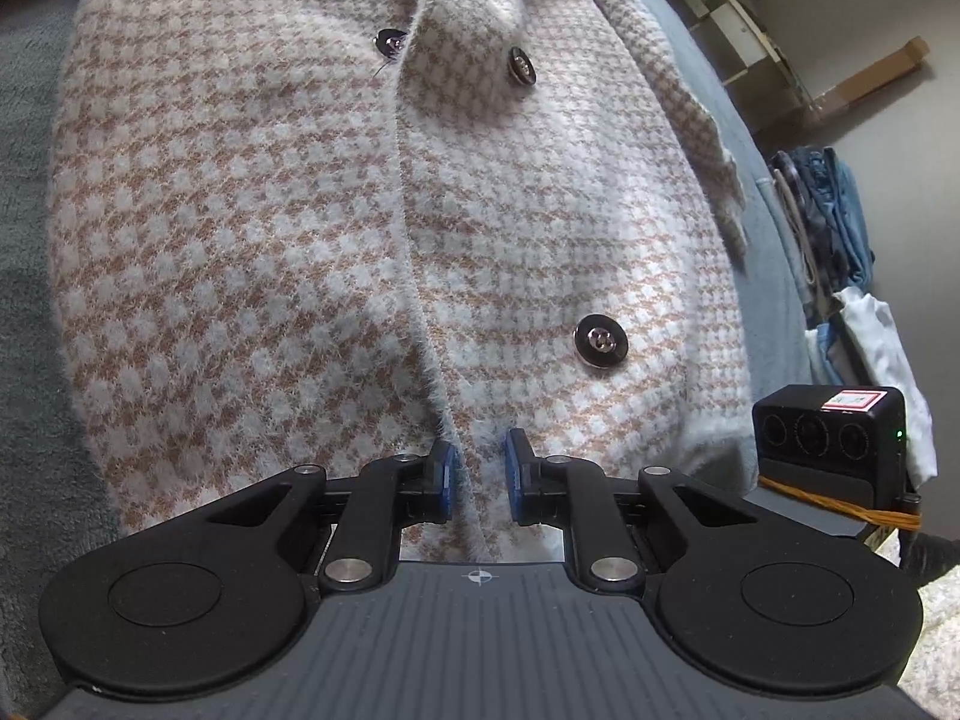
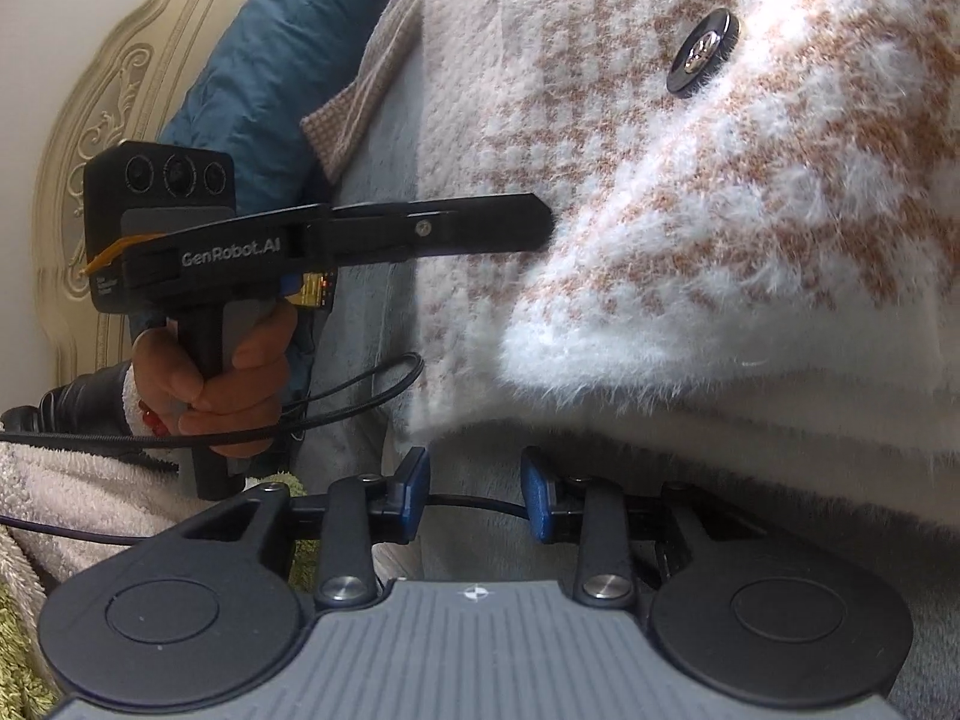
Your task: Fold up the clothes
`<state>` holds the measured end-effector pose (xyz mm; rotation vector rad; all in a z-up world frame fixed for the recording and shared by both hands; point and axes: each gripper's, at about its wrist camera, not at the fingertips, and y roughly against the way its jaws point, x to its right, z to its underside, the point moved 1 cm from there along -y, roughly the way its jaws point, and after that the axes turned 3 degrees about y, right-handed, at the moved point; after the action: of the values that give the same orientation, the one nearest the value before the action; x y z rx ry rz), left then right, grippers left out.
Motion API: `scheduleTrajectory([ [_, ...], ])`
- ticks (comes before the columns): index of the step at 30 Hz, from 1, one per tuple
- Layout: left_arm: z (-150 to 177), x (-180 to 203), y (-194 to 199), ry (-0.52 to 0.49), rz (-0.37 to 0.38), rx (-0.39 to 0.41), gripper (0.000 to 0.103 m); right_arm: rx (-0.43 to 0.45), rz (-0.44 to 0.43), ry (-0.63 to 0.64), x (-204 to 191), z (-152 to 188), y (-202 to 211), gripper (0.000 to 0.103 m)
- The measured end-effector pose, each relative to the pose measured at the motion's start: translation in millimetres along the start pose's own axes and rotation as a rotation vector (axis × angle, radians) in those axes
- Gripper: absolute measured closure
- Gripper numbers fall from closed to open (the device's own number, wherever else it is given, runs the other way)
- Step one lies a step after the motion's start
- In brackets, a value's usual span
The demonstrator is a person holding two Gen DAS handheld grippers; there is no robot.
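**Checked coat pinched at its front edge**

The left gripper (image 1: 479,474) clenched the front edge of the fuzzy tan-and-white checked coat (image 1: 336,228) between its blue pads (image 1: 445,468) at lower centre of the left wrist view. The coat filled that frame, three dark buttons (image 1: 597,341) showing, on a grey-blue blanket (image 1: 36,192). In the right wrist view, the right gripper (image 2: 475,495) stood released at lower centre, a black cable (image 2: 474,501) crossing its gap, beneath the coat's hem.

One checked coat (image 1: 300,240), three dark buttons (image 1: 597,341), two grippers (image 1: 478,471), perhaps two clothes piles (image 1: 840,222) beyond.
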<state>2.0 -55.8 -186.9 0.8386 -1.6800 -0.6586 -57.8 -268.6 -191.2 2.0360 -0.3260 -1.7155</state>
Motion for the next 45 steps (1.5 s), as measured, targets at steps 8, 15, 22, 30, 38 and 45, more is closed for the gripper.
scheduleTrajectory([
  [8, 0.8, 0.9, 3.9, -0.017, -0.011, 0.011, 0.085, 0.001, 0.000, -0.002, -3.1, -2.1, -3.3, 0.066],
  [15, 0.7, 2.8, 4.5, -0.043, -0.027, 0.012, 0.082, 0.001, 0.000, -0.006, -8.7, -6.1, -10.7, 0.066],
  [22, 2.7, 3.4, 4.5, -0.041, -0.036, 0.024, 0.081, 0.002, -0.003, -0.012, -6.7, -4.9, -10.0, 0.066],
  [30, 3.4, 5.3, 3.7, -0.054, -0.052, 0.029, 0.081, 0.002, -0.007, -0.016, -4.9, -4.9, -8.8, 0.066],
  [38, 3.1, 3.4, 2.9, -0.037, -0.047, 0.027, 0.080, 0.003, -0.008, -0.018, -5.5, -3.1, -9.2, 0.066],
  [45, 3.8, 3.6, 2.4, -0.034, -0.047, 0.032, 0.080, 0.002, -0.010, -0.018, -6.4, -2.7, -9.3, 0.066],
])
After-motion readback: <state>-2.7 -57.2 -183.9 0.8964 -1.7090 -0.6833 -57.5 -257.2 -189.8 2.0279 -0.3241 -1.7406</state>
